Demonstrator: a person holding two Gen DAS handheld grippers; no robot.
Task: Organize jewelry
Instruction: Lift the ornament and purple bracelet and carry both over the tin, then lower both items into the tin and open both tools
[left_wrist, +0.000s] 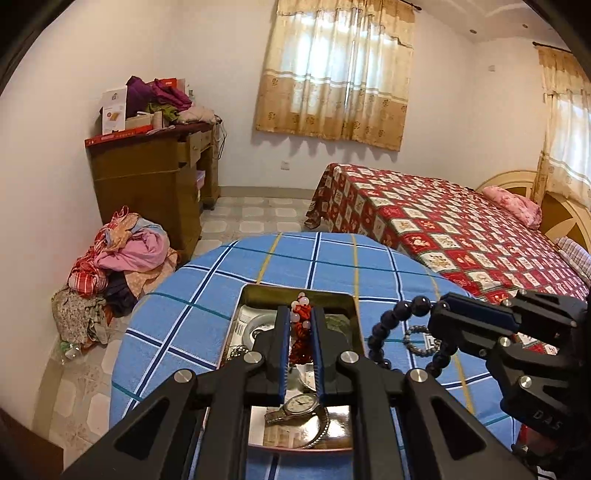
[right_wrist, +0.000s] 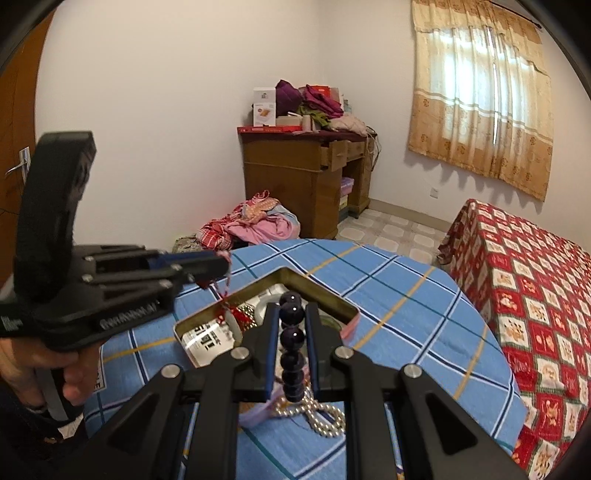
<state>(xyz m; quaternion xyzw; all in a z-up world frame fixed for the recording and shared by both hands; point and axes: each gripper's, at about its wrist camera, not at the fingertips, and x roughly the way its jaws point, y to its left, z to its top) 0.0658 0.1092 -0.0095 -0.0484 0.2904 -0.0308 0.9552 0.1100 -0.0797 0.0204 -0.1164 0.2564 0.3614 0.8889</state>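
Halfway, I'd say: left gripper (left_wrist: 300, 325) pinches the red beaded cord (left_wrist: 301, 332) over the tin (left_wrist: 255, 291), right gripper (right_wrist: 291, 332) clamps the dark bead bracelet (right_wrist: 292, 347), pearls (right_wrist: 325, 419) left on the desk (right_wrist: 406, 295).

A tin (left_wrist: 354, 306) sits on the worktop (left_wrist: 207, 295), with a watch (left_wrist: 301, 408) at its near end. The left gripper (left_wrist: 300, 332) hangs over the tin; the right gripper (left_wrist: 476, 310) is to its right. Behind the worktop stand a desk (left_wrist: 155, 177) to the left and a bed (left_wrist: 461, 229) to the right, with a clothes pile (left_wrist: 122, 266) on the floor before the desk.
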